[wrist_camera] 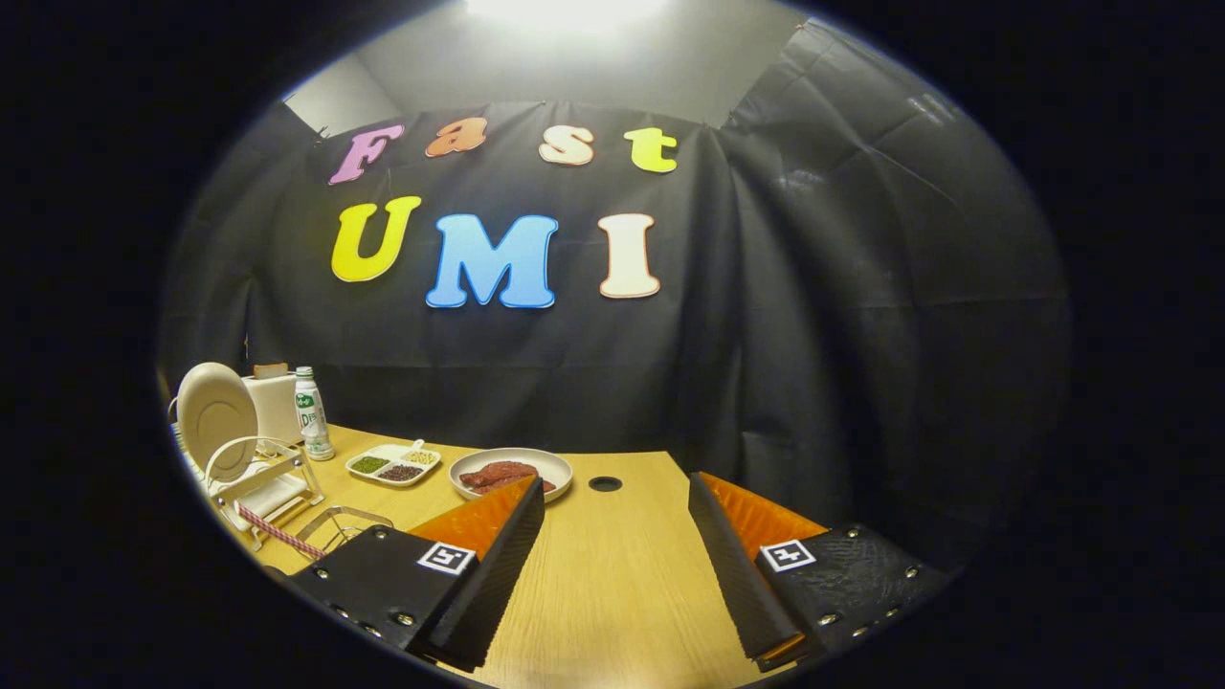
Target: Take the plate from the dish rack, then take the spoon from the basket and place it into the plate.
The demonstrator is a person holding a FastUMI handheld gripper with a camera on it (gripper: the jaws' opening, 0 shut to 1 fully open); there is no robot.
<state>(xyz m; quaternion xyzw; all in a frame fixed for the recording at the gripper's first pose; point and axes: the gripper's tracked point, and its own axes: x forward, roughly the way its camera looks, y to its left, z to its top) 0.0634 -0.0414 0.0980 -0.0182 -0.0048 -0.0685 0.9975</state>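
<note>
Gripper (pixel 617 522) of mine spread wide over bare table (pixel 612 593), nothing held; plate (pixel 216 417) upright in dish rack (pixel 256 488), well off beyond my left finger; bowl (pixel 511 473) holding meat, tray (pixel 393 464) of beans beside it

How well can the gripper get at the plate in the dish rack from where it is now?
Probably yes. The gripper has its fingers open over bare table, holding nothing. The plate stands upright in the dish rack, well beyond the left finger, its upper rim free; the bottle stands beside it.
</note>
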